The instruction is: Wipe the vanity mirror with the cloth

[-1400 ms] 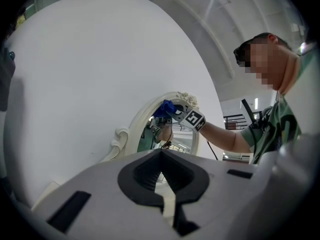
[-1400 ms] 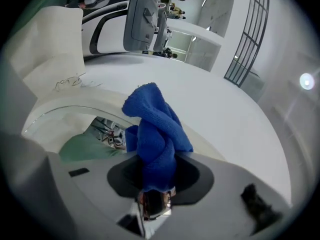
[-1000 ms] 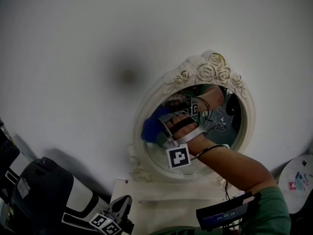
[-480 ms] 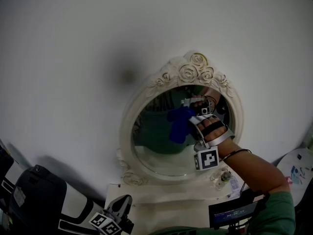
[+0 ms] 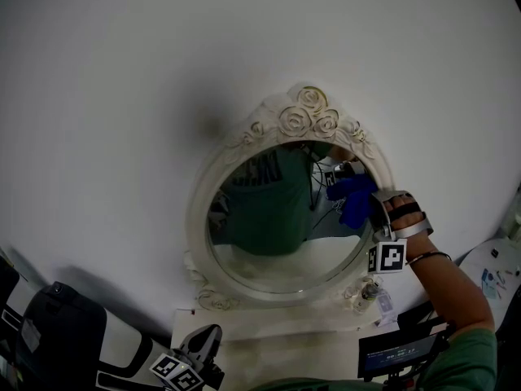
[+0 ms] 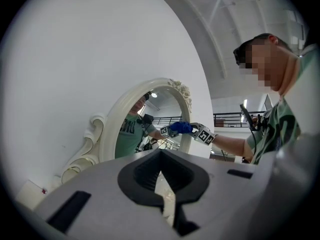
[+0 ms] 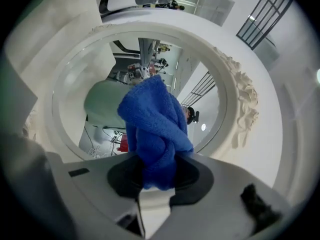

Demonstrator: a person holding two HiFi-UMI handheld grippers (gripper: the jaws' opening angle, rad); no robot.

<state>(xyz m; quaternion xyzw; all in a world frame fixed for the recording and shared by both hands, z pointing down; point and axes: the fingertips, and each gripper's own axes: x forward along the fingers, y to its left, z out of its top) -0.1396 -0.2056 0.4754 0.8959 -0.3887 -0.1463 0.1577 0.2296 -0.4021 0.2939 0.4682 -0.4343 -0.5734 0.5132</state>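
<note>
Swept from the left edge to the right edge of the vanity mirror (image 5: 269,255), the blue cloth (image 5: 350,195) sits clamped in the right gripper (image 5: 368,204): one pass likely done. The left gripper (image 5: 203,345) hangs closed and empty.

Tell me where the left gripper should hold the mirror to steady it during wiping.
Probably take the plain left rim of the mirror frame, approaching from the left, jaws across its edge. It is the smoothest stretch: roses crown the top, scrolls bulge at the bottom, and the right gripper, shut on the cloth, works the right side.
</note>
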